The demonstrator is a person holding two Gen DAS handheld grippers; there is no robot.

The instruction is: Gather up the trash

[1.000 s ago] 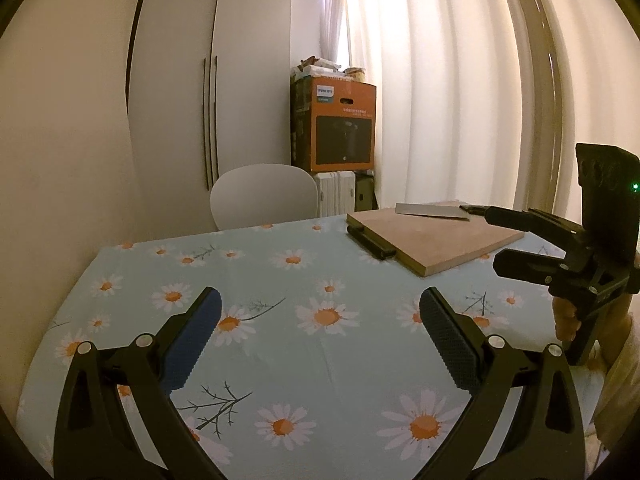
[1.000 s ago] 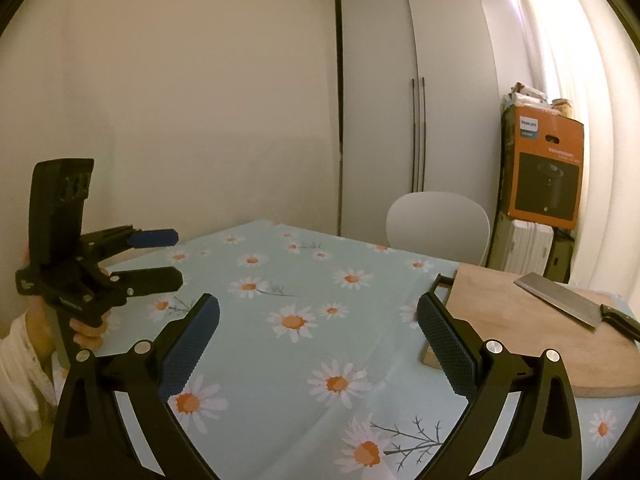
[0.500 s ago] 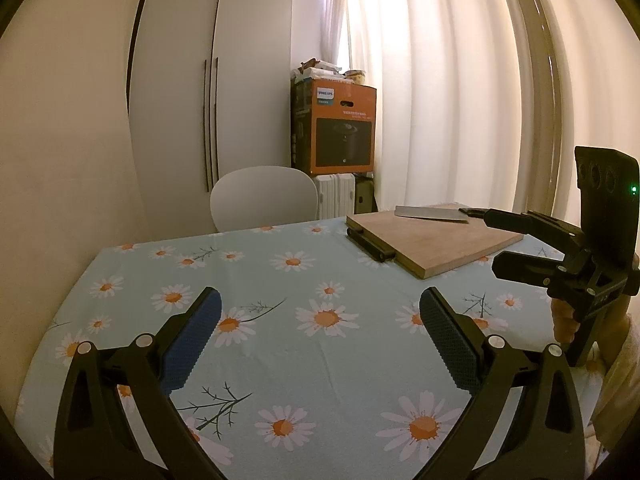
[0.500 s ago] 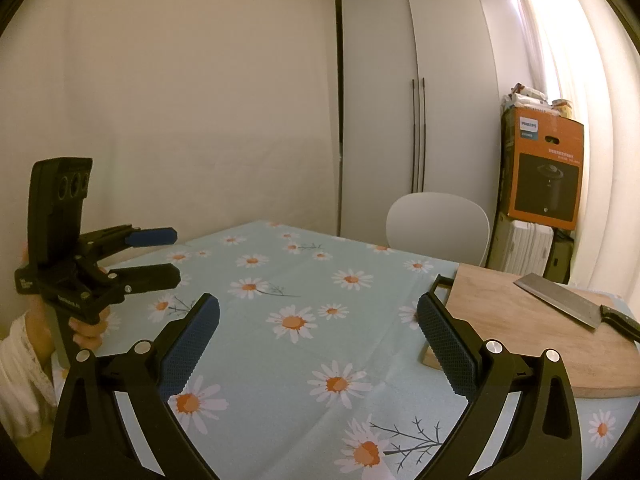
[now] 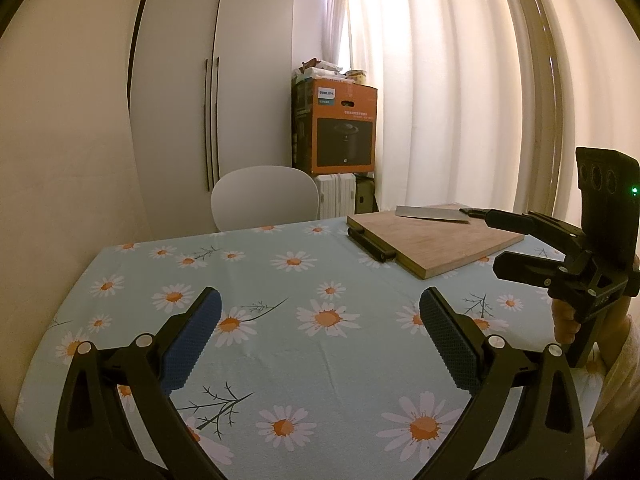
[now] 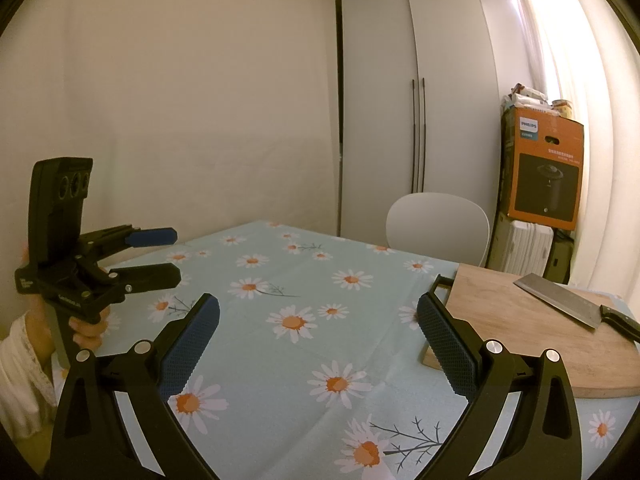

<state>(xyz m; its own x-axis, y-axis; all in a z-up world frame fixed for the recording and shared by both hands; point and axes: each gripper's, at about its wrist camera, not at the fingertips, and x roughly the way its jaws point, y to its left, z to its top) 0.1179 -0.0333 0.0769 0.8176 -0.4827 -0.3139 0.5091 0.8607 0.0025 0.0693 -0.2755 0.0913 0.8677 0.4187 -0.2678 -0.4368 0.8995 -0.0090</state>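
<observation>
No trash shows in either view. My left gripper [image 5: 320,308] is open and empty above the daisy tablecloth [image 5: 280,320]. It also shows at the left of the right wrist view [image 6: 172,254], held by a hand. My right gripper [image 6: 318,316] is open and empty over the same cloth [image 6: 300,280]. It also shows at the right edge of the left wrist view [image 5: 496,244], jaws apart, near the cutting board.
A wooden cutting board [image 5: 436,240] [image 6: 520,328] with a cleaver [image 5: 432,213] [image 6: 560,300] on it lies at the table's far right. A white chair [image 5: 264,198] [image 6: 438,224] stands behind the table. An orange box [image 5: 340,128] sits by the curtain.
Both grippers have drifted slightly; the view of the table is almost unchanged. Both stay open and empty.
</observation>
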